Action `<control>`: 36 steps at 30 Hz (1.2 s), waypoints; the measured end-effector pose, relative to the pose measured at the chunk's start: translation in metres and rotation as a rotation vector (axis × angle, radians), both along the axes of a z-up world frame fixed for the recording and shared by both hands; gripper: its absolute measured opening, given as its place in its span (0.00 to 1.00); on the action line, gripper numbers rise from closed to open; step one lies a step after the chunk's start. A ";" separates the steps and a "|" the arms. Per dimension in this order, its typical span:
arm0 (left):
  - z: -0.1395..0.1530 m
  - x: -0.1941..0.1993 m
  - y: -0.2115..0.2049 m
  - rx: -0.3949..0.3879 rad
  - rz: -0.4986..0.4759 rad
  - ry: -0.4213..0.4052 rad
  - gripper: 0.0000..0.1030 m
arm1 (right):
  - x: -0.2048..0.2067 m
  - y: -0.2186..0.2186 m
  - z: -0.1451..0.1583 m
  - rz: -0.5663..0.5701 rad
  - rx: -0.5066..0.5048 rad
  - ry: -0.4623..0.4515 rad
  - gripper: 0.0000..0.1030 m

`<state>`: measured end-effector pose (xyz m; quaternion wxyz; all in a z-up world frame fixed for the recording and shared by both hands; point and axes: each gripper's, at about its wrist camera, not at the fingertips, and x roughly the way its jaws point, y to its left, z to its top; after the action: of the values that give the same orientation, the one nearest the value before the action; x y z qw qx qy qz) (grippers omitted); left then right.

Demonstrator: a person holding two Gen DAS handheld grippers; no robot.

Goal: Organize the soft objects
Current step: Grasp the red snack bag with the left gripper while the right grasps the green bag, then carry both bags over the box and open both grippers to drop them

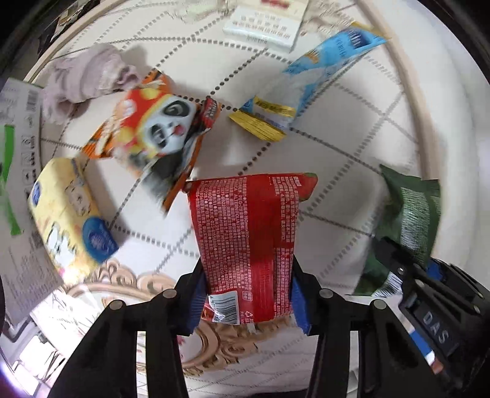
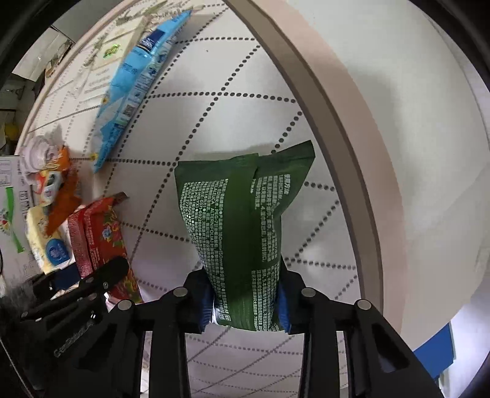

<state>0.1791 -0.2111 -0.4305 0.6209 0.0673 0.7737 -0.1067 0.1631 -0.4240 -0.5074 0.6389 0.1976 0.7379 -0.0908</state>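
My left gripper is shut on a red soft pack with white print, held above the quilted white surface. My right gripper is shut on a green soft pack, also held above the surface. The green pack and right gripper show at the right of the left wrist view. The red pack and the left gripper show at the lower left of the right wrist view.
On the surface lie a panda snack bag, a blue pouch, a yellow wipes pack, a pinkish cloth and a white booklet. A beige raised rim bounds the surface at right.
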 end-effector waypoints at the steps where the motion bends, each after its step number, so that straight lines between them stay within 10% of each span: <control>1: 0.008 -0.006 0.004 -0.011 -0.002 -0.022 0.43 | -0.005 0.000 0.005 0.001 0.013 -0.012 0.34; 8: 0.094 -0.054 0.055 -0.105 0.038 -0.166 0.43 | -0.031 0.015 0.071 0.084 0.093 -0.139 0.33; 15: 0.211 -0.044 0.100 -0.140 0.159 -0.291 0.42 | -0.038 0.108 0.227 0.241 0.211 -0.288 0.33; 20: 0.270 -0.025 0.179 -0.128 0.294 -0.383 0.43 | -0.013 0.191 0.268 0.365 0.276 -0.349 0.33; 29: 0.248 0.044 0.275 -0.076 0.346 -0.396 0.43 | 0.055 0.317 0.276 0.439 0.220 -0.362 0.33; 36: 0.183 0.112 0.321 -0.099 0.319 -0.282 0.43 | 0.129 0.386 0.213 0.434 0.119 -0.263 0.33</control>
<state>0.2906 0.1095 -0.2474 0.7346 -0.0724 0.6737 -0.0346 0.2916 -0.0380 -0.2947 0.7210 0.0821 0.6778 0.1185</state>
